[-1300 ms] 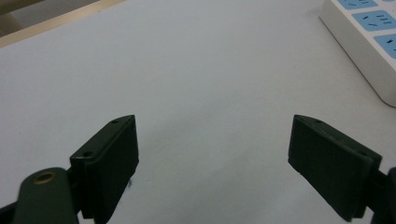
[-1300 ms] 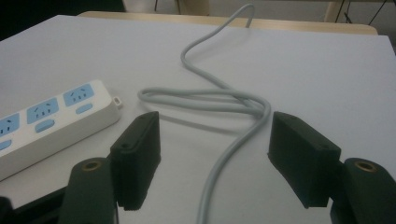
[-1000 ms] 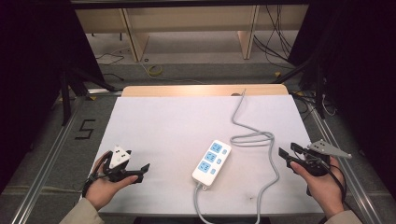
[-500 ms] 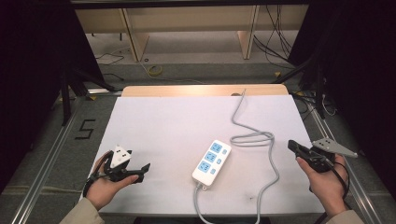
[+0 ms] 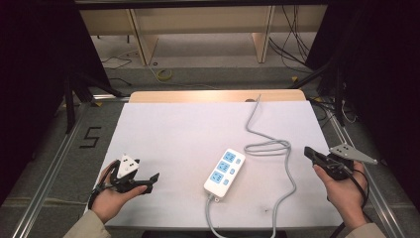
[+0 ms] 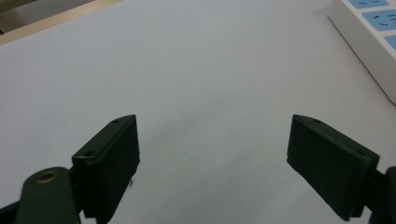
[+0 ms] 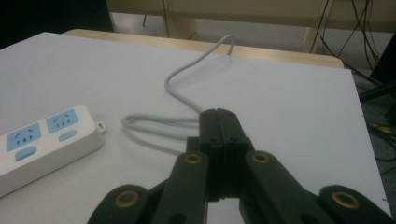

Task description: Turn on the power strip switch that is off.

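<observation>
A white power strip (image 5: 225,172) with blue sockets lies on the white table (image 5: 188,129), a little right of centre. Its grey cable (image 5: 267,146) loops to the right and runs off over the far edge. My left gripper (image 5: 151,181) rests low at the front left, held in a hand, and points right toward the strip. Its jaws stand wide apart with nothing between them (image 6: 212,154), and the strip's corner (image 6: 369,32) lies ahead of it at the upper right. My right gripper (image 5: 308,151) is at the right edge with its jaws pressed together, empty (image 7: 219,114). The cable loop (image 7: 154,123) lies just beyond its tip and the strip (image 7: 42,140) to its left.
The table's wooden far edge (image 5: 213,95) shows beyond the white sheet. Metal rails (image 5: 44,198) run along both sides on the floor, and a "5" mark (image 5: 90,137) lies at the left. Shelf legs (image 5: 260,39) and loose cables (image 5: 297,34) stand behind the table.
The right gripper's jaws went from open to closed on nothing, and it shifted slightly. The left gripper, strip and cable have not moved.
</observation>
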{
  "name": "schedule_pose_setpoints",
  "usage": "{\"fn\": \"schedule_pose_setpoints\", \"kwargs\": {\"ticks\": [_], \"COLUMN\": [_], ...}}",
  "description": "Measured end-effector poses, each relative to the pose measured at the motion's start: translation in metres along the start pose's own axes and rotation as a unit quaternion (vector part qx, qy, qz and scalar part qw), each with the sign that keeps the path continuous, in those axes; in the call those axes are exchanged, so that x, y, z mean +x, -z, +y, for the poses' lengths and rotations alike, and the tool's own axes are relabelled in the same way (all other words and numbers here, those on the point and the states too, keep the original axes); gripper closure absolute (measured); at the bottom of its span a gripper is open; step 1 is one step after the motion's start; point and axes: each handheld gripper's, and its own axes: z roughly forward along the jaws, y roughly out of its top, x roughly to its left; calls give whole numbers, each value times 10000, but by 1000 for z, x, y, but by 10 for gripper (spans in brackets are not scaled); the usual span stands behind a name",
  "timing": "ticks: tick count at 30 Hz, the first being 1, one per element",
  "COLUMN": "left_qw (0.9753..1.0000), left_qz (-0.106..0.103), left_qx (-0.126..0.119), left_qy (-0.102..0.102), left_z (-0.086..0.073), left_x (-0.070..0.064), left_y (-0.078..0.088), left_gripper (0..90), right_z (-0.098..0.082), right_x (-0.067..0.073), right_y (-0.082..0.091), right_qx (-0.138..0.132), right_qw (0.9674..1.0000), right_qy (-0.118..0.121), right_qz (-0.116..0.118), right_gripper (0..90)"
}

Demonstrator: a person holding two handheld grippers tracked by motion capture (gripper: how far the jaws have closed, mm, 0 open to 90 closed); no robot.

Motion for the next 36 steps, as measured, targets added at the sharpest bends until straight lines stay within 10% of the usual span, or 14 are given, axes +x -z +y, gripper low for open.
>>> {"fn": "schedule_pose_setpoints", "kwargs": {"ticks": [36], "left_qw": [10000], "left_qz": [-26], "left_qx": [-26], "left_qy": [1], "left_z": [1], "left_x": [-2], "left_y": [-1], "left_gripper": [165], "right_z": [10], "right_x": [20], "right_y": [-12], "right_qx": [151], "right_qw": [9987], "right_qy": [145], "right_qz": [474], "right_gripper": [900]}}
